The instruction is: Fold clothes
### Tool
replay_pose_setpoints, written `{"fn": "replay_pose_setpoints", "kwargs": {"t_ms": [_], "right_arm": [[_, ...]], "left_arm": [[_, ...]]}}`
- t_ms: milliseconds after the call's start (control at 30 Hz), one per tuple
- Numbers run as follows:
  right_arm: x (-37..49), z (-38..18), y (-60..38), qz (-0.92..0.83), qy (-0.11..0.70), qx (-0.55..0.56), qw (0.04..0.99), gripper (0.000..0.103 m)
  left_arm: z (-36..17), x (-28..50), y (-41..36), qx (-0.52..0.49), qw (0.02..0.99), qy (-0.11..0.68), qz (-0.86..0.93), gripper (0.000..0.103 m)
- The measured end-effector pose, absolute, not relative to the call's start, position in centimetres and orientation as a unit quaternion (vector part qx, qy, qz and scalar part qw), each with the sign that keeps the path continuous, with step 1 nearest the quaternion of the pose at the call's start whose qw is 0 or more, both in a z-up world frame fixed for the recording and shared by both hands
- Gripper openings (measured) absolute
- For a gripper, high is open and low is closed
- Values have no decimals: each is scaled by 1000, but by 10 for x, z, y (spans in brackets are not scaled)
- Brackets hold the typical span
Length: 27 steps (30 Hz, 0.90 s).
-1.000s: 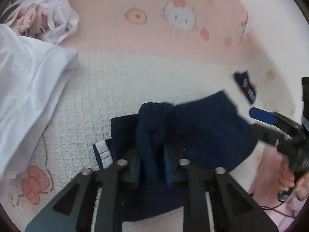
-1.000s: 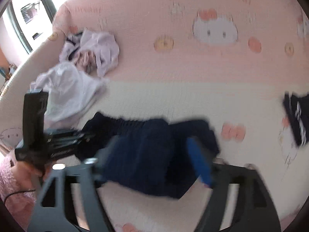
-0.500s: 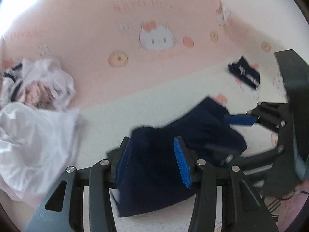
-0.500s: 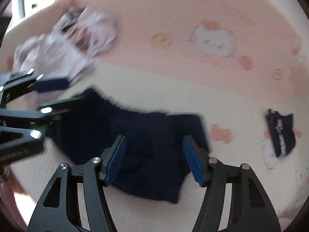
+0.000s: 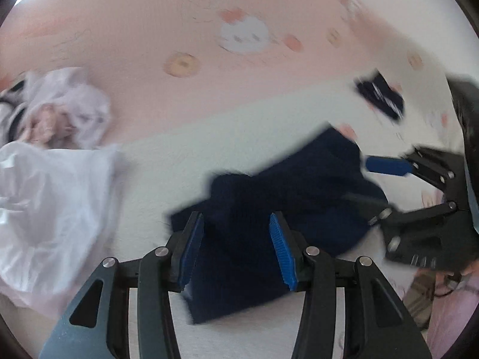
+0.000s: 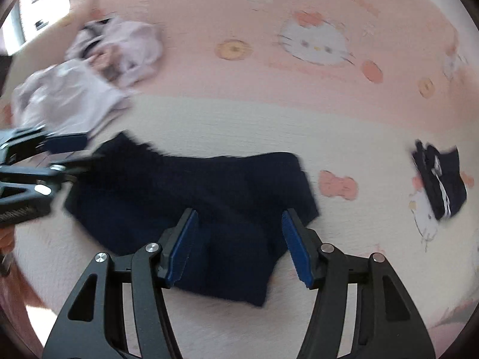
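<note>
The dark blue garment point(image 5: 284, 197) lies bunched on the white part of the blanket point(image 6: 239, 119), likely so it can be folded there. The left gripper point(image 5: 236, 249) hangs over it with its blue pads apart, holding nothing. The right gripper point(image 6: 239, 246) does the same at the other side. A white pile of clothes point(image 5: 51, 185) waits well apart. A small folded dark piece point(image 6: 440, 185) lies off alone, probably done.

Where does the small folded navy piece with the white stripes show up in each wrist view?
Left wrist: the small folded navy piece lies upper right, beyond the big navy garment.
Right wrist: it lies at the far right edge, level with that garment.
Shared landmark: the white cat face print on the pink band.
</note>
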State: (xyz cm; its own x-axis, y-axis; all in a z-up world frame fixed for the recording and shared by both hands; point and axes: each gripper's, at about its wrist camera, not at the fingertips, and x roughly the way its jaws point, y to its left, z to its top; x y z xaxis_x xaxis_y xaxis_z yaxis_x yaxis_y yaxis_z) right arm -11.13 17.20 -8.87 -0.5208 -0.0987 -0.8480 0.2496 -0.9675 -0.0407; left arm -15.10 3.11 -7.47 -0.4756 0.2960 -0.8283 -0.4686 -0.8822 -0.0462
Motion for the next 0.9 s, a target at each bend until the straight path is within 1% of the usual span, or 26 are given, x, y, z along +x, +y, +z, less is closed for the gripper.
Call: {"fn": "replay_pose_setpoints", "kwargs": {"t_ms": [100,133,200,267,333,400,433,500,567,633,667,700,767,867,900], "right_arm": [[-110,-104,163,-852,88,502,123,59],[-113,-109,169,-850,81,506,119,57],[-120,-116,182,-849,69,513,106,56],[-125,-107,199,-855,64,508,79,57],[-128,-98,216,-861,53,502,56,57],[-128,-86,227,-867,18,493,62,57],[-125,-83,226,-869,11,489,71,58],[-120,-80,222,-871,1,482,91,58],[-114,-86,206,-865,13,489,115,58],[-111,-103,194,-853,45,509,106,56],[-113,-109,199,-850,41,516,93,57],[-116,-115,204,-847,36,524,81,59],[-119,-114,220,-846,1,529,60,61],[-124,-99,245,-855,-44,515,30,66],[-125,-95,251,-857,-58,511,28,72]], "left_arm": [[-101,-145,50,-485,221,163,830,48],[-101,-148,45,-487,220,161,830,48],[-99,-153,37,-491,218,155,829,45],[-84,-160,19,-481,179,138,847,45],[-70,-167,-3,-479,160,94,858,45],[-63,-170,-13,-482,156,62,860,45],[-61,-167,-11,-483,160,58,859,45],[-65,-158,5,-486,189,68,850,45],[-77,-148,24,-494,194,108,841,45],[-92,-150,26,-504,162,149,835,47],[-92,-154,16,-516,156,123,833,47],[-93,-159,5,-529,150,93,830,48],[-86,-165,-15,-535,138,37,832,59],[-79,-164,-23,-534,135,19,835,63],[-79,-165,-22,-537,137,17,832,63]]}}
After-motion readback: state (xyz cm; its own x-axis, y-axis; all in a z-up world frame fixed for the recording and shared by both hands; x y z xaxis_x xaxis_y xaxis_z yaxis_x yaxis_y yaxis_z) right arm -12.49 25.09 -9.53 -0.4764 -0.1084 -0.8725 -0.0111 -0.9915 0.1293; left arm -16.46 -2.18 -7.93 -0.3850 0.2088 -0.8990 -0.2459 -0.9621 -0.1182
